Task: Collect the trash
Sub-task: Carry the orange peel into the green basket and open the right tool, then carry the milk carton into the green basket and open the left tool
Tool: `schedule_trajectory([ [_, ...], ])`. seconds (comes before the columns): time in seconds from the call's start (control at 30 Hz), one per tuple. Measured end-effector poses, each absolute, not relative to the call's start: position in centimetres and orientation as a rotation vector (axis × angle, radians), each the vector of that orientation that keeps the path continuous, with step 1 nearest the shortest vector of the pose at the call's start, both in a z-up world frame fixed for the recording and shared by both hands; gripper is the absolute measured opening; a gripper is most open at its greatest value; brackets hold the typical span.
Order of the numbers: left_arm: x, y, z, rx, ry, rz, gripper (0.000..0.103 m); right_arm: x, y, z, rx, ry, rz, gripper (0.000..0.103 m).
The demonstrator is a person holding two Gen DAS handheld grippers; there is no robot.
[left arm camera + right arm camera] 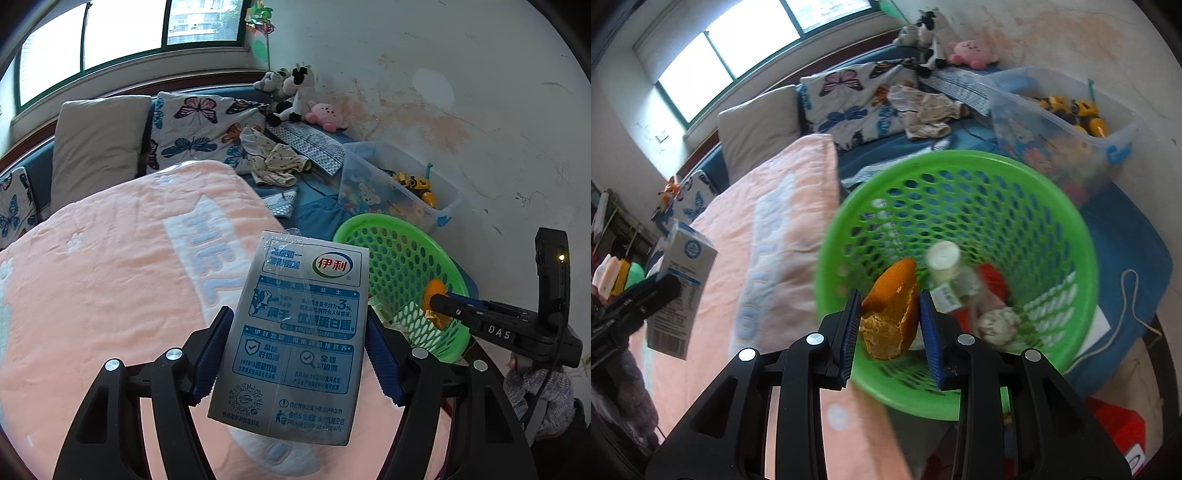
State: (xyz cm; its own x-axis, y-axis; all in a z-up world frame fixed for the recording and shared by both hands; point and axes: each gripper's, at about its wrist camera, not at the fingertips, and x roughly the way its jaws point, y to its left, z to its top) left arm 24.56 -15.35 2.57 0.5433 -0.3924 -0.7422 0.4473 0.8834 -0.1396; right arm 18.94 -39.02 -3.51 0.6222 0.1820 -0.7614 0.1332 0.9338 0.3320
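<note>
My left gripper (297, 317) is shut on a silver and blue milk carton (299, 332), held upright above the pink blanket. The same carton (683, 280) shows at the left of the right wrist view. My right gripper (888, 295) is shut on a piece of orange peel (890, 314) and hangs over the near side of the green mesh basket (960, 158). From the left wrist view the basket (402, 258) sits to the right of the carton, with the right gripper (439, 306) and peel (434, 295) at its rim. Inside lie a white-capped bottle (945, 258) and a crumpled tissue (997, 325).
A pink blanket (110, 277) covers the bed on the left. Behind the basket stands a clear plastic bin of toys (399, 192) against the stained wall. Pillows (96, 147), loose clothes (273, 162) and plush toys (291, 92) lie at the head of the bed.
</note>
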Motion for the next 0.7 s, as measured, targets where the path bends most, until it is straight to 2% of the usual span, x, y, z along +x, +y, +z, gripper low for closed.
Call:
schedule_trajectory([
  [0.23, 24.7, -18.8, 2.4, 0.085, 0.869, -0.546, 0.067, 18.1, -41.4, -4.7, 0.376, 0.913, -0.031, 0.036],
  [0.27, 24.7, -19.1, 2.4, 0.086, 0.871, -0.55, 0.067, 18.1, -41.5, -4.8, 0.375, 0.912, -0.038, 0.038],
  [0.33, 25.0, -20.0, 2.3, 0.087, 0.875, -0.559, 0.067, 17.9, -42.1, -4.9, 0.378, 0.908, -0.052, 0.05],
  [0.6, 25.6, -22.9, 1.4, 0.085, 0.894, -0.597, 0.067, 16.9, -43.0, -4.6, 0.379, 0.887, -0.065, 0.053],
  [0.7, 25.9, -24.1, 0.6, 0.09, 0.909, -0.603, 0.067, 16.2, -43.2, -4.4, 0.379, 0.877, -0.068, 0.058],
])
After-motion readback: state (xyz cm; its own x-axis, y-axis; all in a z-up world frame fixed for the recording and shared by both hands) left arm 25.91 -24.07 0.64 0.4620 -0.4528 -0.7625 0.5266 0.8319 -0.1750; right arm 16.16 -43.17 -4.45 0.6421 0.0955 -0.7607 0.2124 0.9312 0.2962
